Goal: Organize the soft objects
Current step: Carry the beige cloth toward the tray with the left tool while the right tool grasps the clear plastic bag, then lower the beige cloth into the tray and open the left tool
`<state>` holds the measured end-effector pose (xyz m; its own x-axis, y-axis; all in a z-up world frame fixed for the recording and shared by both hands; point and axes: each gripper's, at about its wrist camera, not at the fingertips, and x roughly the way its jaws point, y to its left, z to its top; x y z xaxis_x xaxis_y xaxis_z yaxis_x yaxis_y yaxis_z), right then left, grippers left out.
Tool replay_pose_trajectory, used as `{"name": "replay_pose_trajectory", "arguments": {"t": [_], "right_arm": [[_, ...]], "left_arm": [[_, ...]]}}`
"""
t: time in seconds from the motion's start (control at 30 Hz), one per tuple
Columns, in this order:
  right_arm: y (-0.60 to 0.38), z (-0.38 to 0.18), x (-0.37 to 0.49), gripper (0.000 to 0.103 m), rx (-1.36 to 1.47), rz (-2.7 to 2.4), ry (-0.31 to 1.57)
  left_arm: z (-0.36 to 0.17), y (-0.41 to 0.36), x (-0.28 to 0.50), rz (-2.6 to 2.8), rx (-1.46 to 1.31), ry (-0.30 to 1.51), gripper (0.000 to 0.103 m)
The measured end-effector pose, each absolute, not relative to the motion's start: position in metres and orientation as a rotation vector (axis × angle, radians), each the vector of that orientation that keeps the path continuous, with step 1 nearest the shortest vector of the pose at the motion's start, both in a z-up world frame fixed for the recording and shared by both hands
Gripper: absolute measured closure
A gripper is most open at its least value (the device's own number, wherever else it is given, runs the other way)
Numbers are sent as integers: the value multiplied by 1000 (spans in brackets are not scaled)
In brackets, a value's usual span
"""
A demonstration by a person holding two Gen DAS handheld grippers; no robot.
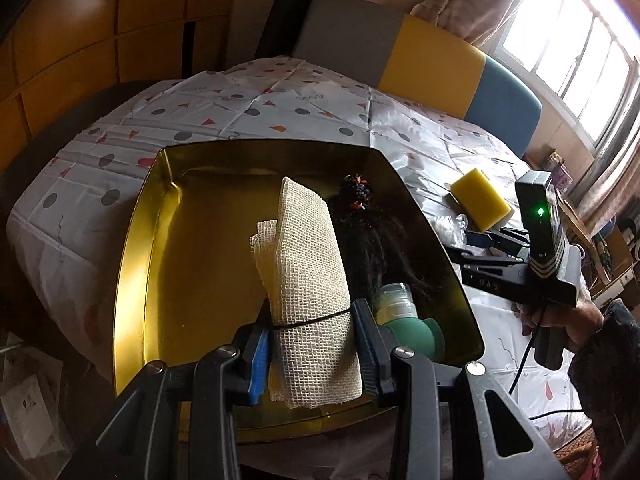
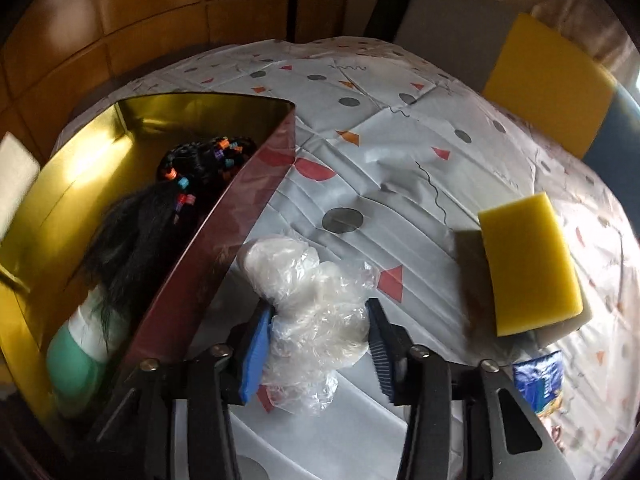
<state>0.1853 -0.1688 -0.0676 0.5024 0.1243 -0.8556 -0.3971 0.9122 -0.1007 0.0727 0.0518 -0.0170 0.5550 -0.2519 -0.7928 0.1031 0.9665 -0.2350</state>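
Note:
My left gripper [image 1: 314,350] is shut on a rolled cream mesh cloth [image 1: 308,280] tied with a black band, held over the gold tray [image 1: 136,264]. In the tray lie a black hairpiece with coloured beads [image 1: 368,232] and a green and white soft object [image 1: 408,320]. My right gripper [image 2: 320,344] is open, its jaws on either side of a clear plastic bag of white fluff [image 2: 316,304] on the patterned cloth beside the tray [image 2: 248,184]. A yellow sponge [image 2: 532,264] lies to the right; it also shows in the left wrist view [image 1: 480,198].
The table has a white cloth [image 2: 400,128] with dots and triangles. A blue packet [image 2: 540,380] lies at the near right. A grey, yellow and blue cushioned back [image 1: 432,56] stands behind, wooden panels [image 1: 80,40] at left, a window [image 1: 580,40] at right.

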Motion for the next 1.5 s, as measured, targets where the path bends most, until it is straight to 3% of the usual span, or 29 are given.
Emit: {"name": "replay_pose_trajectory", "arguments": {"t": [0.33, 0.77, 1.5], "right_arm": [[-222, -45, 119, 64, -46, 226, 1036], [-236, -68, 69, 65, -117, 201, 1015], [-229, -72, 70, 61, -163, 194, 1019]], "left_arm": [[-19, 48, 68, -199, -150, 952, 66], [-2, 41, 44, -134, -39, 871, 66], [-21, 34, 46, -144, -49, 948, 65]]}}
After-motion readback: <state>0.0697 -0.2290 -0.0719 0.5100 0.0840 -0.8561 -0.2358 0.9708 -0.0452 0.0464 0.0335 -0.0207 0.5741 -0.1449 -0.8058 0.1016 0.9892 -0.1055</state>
